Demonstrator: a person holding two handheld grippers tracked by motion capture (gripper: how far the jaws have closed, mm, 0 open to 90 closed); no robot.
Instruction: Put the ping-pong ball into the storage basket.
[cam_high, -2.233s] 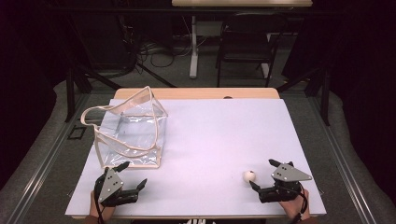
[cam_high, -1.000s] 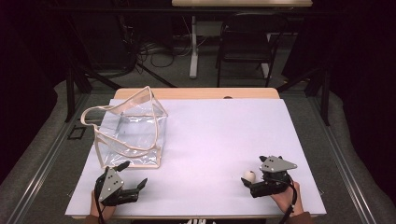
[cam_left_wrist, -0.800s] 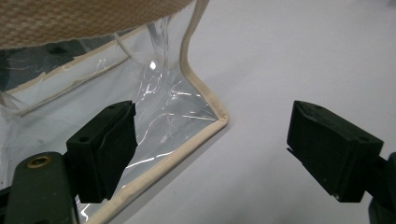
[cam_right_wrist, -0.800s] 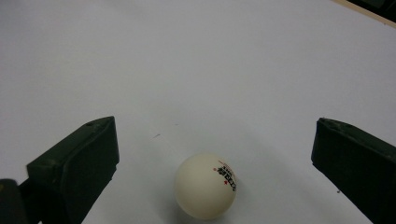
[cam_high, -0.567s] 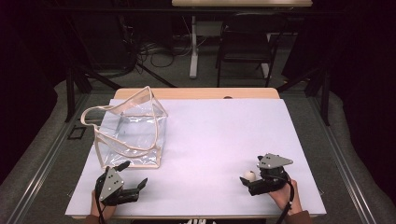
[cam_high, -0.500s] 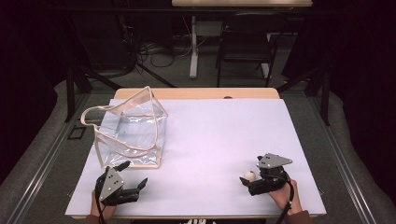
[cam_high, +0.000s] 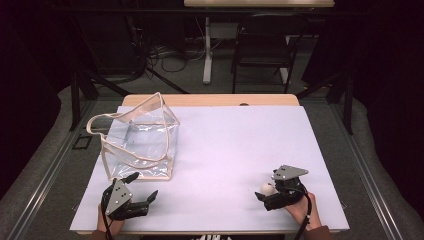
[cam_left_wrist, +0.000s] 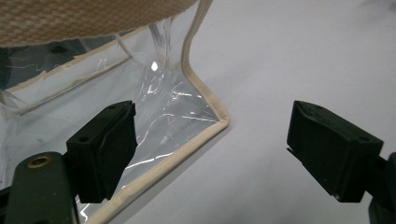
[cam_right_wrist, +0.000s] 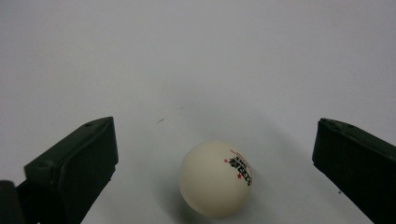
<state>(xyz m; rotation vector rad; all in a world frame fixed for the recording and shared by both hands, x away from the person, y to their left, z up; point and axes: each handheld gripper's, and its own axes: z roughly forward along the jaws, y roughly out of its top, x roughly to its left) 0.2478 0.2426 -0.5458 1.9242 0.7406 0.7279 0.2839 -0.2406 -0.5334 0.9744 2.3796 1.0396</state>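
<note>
- High view, leftmost: the clear plastic pouch with beige fabric trim (cam_high: 137, 137) is seen standing open on the pale lilac table cover (cam_high: 225, 145), in the same place as in the earlier pictures.
- Just below it, near the table's front edge, the left gripper (cam_high: 144, 194) is being held with its jaws spread wide and nothing between them; it is hardly shifted from where it was two seconds ago.
- In the left gripper view, the pouch's near bottom corner (cam_left_wrist: 219, 119) is being framed between the parted jaws, with no contact made.
- Further right, the small white table-tennis ball (cam_high: 268, 189) is lying on the cover, well apart from the pouch.
- At the far right, the right gripper (cam_high: 264, 194) is being brought in on the ball: two seconds ago it was lying beside the ball, and it is now turned toward it and drawn close.
- In the right gripper view, the ball with its red and black print (cam_right_wrist: 216, 178) is being straddled by the two jaws, which are standing wide apart and not touching it.
- This change is being read as the reach nearly finished: closing on the ball is judged the next step, and the carry to the pouch is not yet begun.
</note>
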